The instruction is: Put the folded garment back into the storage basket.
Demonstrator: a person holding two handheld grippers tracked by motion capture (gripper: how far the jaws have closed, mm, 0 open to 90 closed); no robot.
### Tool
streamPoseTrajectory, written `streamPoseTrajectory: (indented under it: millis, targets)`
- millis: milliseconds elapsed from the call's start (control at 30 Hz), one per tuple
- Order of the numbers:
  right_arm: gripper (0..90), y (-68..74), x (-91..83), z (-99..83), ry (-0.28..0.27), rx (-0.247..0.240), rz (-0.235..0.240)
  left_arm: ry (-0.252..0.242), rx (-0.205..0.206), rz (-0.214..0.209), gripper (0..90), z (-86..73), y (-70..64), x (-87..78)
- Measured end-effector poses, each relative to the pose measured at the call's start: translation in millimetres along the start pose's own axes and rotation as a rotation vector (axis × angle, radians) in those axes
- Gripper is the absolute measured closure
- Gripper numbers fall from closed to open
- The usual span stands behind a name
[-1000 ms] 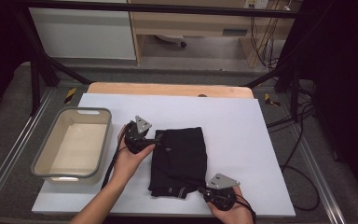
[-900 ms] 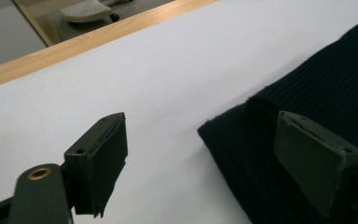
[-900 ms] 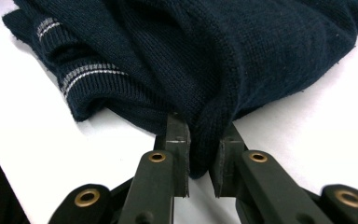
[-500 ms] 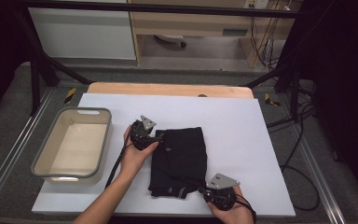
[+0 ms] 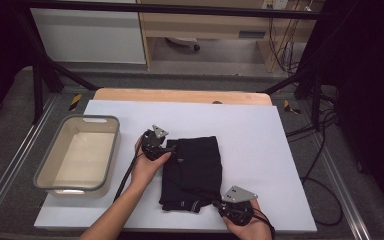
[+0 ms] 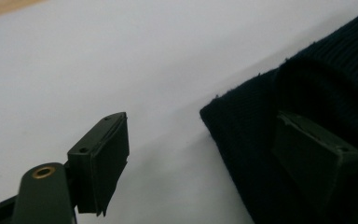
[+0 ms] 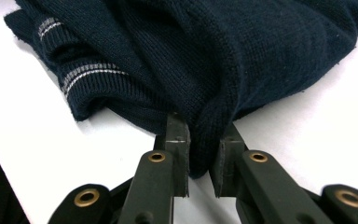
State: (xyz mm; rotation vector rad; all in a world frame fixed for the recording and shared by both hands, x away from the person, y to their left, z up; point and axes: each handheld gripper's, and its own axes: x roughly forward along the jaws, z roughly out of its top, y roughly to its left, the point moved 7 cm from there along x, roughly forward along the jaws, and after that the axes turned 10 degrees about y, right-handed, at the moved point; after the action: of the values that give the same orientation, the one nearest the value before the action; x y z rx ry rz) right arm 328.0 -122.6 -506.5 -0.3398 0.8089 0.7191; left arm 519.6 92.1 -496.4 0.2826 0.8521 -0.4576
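A folded dark navy knit sweater (image 5: 192,172) lies on the white table top (image 5: 260,135). My left gripper (image 5: 166,146) rests at the sweater's far left corner. In the left gripper view this gripper (image 6: 203,123) is open, with one jaw on the bare table and the other over the knit (image 6: 242,140). My right gripper (image 5: 221,204) sits at the sweater's near right corner. The right gripper view shows it (image 7: 200,135) shut on a thick fold of the sweater (image 7: 214,51), whose striped cuffs bunch to the left.
A grey tub (image 5: 111,155) with a pale inside stands on the table's left side, close to my left forearm. A wooden strip (image 5: 180,95) runs along the far table edge. Cables trail from both grippers across the sweater and table.
My left gripper has shifted slightly right, up to the sweater's far left corner. The right gripper keeps its hold and has not moved.
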Motion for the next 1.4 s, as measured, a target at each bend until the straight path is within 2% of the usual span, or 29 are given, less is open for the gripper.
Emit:
streamPoseTrajectory:
  millis: [200,233,267,367,400,467,600,767,1000,1133,1267,1400]
  targets:
    - [79.8,-0.2,0.1,0.3,0.001,-0.003,0.003,0.002,-0.038,-0.063,24.8,-0.2,-2.3,4.4]
    - [79.8,-0.3,0.1,0.4,0.002,-0.005,0.005,0.003,-0.054,-0.112,28.8,-0.6,-3.4,5.0]
    - [79.8,-0.3,0.1,0.4,0.002,-0.005,0.005,0.002,-0.064,-0.130,34.1,-0.6,-3.9,5.2]
    - [79.7,-0.7,0.1,0.8,0.006,-0.003,0.007,0.007,-0.052,-0.152,38.5,-0.1,-5.4,4.4]
    - [79.7,-0.7,0.0,0.8,0.008,-0.005,0.009,0.007,-0.052,-0.152,42.6,-0.1,-5.4,4.4]
    - [79.8,-0.7,0.1,1.0,0.007,-0.007,0.008,0.014,-0.054,-0.197,52.4,0.3,-9.7,2.6]
    - [79.8,-0.6,-0.1,1.4,0.015,-0.005,0.009,0.026,-0.068,-0.228,66.3,1.1,-13.5,1.6]
    - [80.8,-1.2,-0.1,2.1,0.017,-0.004,0.016,0.029,-0.073,-0.237,74.9,2.2,-15.1,0.6]
    - [82.4,-2.1,-0.6,3.3,0.017,-0.010,0.021,0.027,-0.079,-0.241,78.0,3.8,-15.2,-2.0]
    - [83.1,-2.3,-2.8,5.5,0.010,-0.028,0.003,0.019,-0.068,-0.250,79.7,7.1,-15.0,-8.8]
    - [83.5,-3.9,-9.4,11.2,-0.023,-0.037,-0.020,0.022,-0.063,-0.275,80.2,18.8,-15.2,-25.8]
    - [83.8,-5.6,-16.5,13.6,-0.054,-0.030,-0.044,0.002,-0.041,-0.270,80.5,32.7,-19.6,-47.7]
